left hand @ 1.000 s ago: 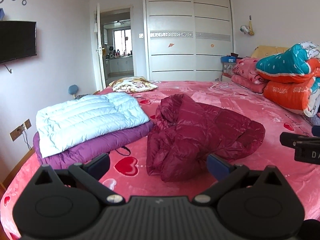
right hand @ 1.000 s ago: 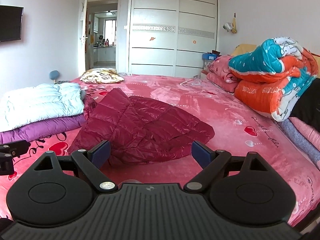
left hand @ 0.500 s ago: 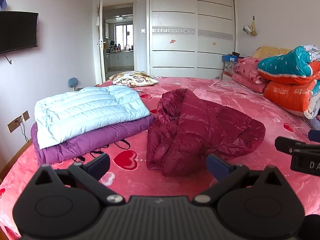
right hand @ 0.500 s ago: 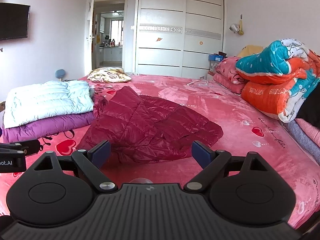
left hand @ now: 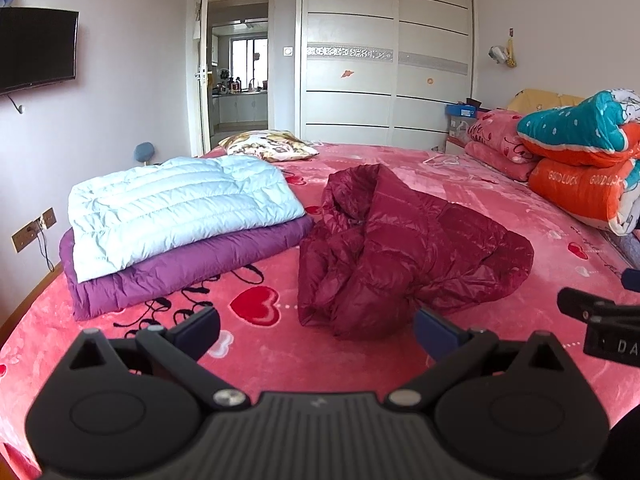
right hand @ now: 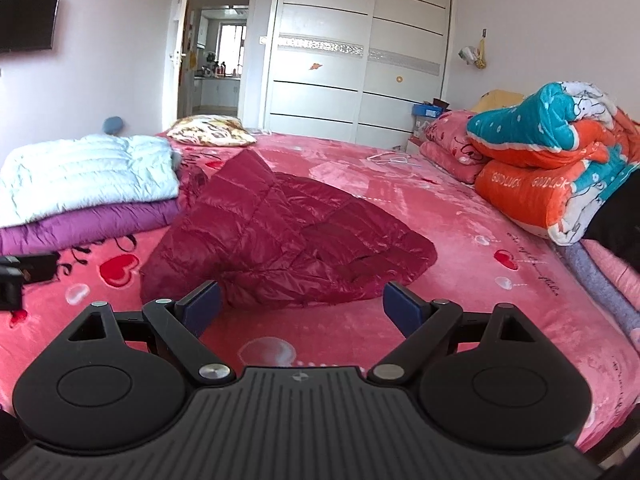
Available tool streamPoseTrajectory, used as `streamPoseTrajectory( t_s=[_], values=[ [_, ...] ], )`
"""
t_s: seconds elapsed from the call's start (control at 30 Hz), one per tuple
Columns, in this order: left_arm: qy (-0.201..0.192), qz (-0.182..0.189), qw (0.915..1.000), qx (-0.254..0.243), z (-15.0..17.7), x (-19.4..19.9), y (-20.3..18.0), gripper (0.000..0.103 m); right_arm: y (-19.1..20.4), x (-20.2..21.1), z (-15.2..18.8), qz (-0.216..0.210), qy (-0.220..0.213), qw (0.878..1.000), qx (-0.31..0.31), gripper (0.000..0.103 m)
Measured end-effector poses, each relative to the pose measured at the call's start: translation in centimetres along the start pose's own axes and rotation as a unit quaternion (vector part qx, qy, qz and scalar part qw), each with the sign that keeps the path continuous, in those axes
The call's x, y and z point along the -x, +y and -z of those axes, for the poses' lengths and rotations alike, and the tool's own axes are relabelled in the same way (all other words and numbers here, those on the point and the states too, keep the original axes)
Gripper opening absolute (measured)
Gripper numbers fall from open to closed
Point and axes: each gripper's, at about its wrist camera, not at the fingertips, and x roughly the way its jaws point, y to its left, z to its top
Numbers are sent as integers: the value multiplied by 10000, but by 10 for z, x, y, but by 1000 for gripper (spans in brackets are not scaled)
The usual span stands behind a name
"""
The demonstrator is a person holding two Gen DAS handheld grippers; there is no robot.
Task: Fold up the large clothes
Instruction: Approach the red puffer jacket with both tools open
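**Maroon jacket lies crumpled mid-bed, both tongs empty above it**

Maroon puffer jacket (left hand: 400,252) is what catches the eye, but the biggest thing in the room is the bed (left hand: 472,196), covered in a pink fleece spread printed with red hearts. The jacket lies unfolded in a rumpled heap near the middle of that spread, one part bunched up high, the rest spilling flatter toward the right side (right hand: 288,240).

Just beside it, to the left, sits a neat stack: a pale blue quilted coat (left hand: 176,208) folded on top of a purple quilted coat (left hand: 188,264). Over on the right edge of the bed a rolled orange and teal blanket (right hand: 552,160) is piled against pink bedding. A patterned pillow (left hand: 268,144) rests at the far end, before the white wardrobe (left hand: 384,60).

Nearest to me, the left gripper (left hand: 316,330) hangs above the spread in front of the jacket's near edge, its blue-padded fingers spread wide with nothing between them. The right gripper (right hand: 300,308) is likewise spread apart and empty, poised just short of the jacket's hem, not touching it. Each tool's tip shows at the edge of the other's view.
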Motion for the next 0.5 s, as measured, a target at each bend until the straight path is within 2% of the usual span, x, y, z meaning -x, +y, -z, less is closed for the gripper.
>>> streamPoseTrajectory(
  t_s=[0.27, 0.5],
  values=[
    [124, -187, 9997, 129, 2, -14, 9, 102, -2, -25, 10, -2, -49, 9999, 151, 103],
    [316, -282, 9991, 10, 9, -34, 2, 102, -8, -47, 20, -211, 17, 9997, 92, 103]
  ],
)
